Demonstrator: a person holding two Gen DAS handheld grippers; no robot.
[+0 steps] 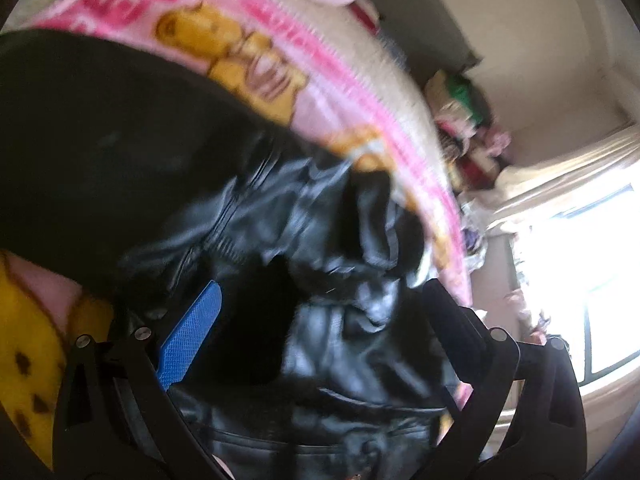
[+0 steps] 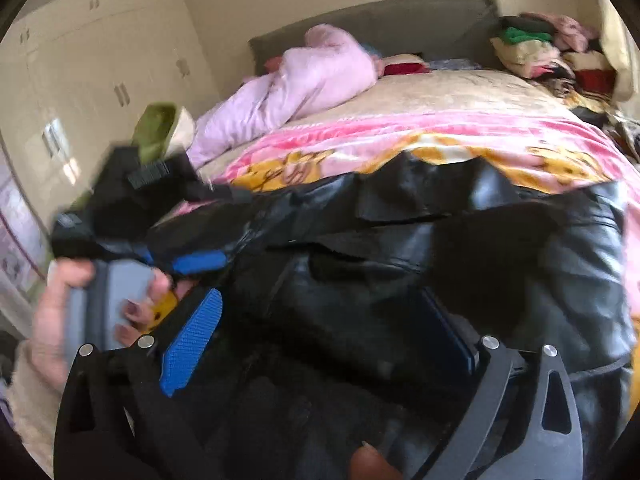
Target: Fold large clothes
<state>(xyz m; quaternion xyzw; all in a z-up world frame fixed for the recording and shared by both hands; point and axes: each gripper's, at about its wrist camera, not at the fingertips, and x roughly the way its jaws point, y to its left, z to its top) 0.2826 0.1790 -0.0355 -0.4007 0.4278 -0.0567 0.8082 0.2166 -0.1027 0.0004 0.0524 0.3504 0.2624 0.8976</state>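
Note:
A black leather jacket [image 1: 340, 340] lies crumpled on a pink cartoon blanket [image 1: 240, 60] that covers the bed. My left gripper [image 1: 322, 286] is open, its jaws wide apart just above the jacket's folds, with nothing pinched. In the right wrist view the jacket [image 2: 520, 260] spreads across the blanket [image 2: 400, 140]. My right gripper [image 2: 320, 300] is open low over it, jaws wide and nothing gripped. A person's hand [image 2: 52, 320] holds the left tool at the jacket's left edge, where one of its blue pads [image 2: 196, 261] shows.
A pale pink garment [image 2: 312, 76] lies at the head of the bed by the grey headboard [image 2: 400, 20]. Piled clothes [image 2: 540, 52] sit at the far right corner. A cream wardrobe [image 2: 100, 60] stands on the left, and a bright window [image 1: 592, 260] lies beyond the bed.

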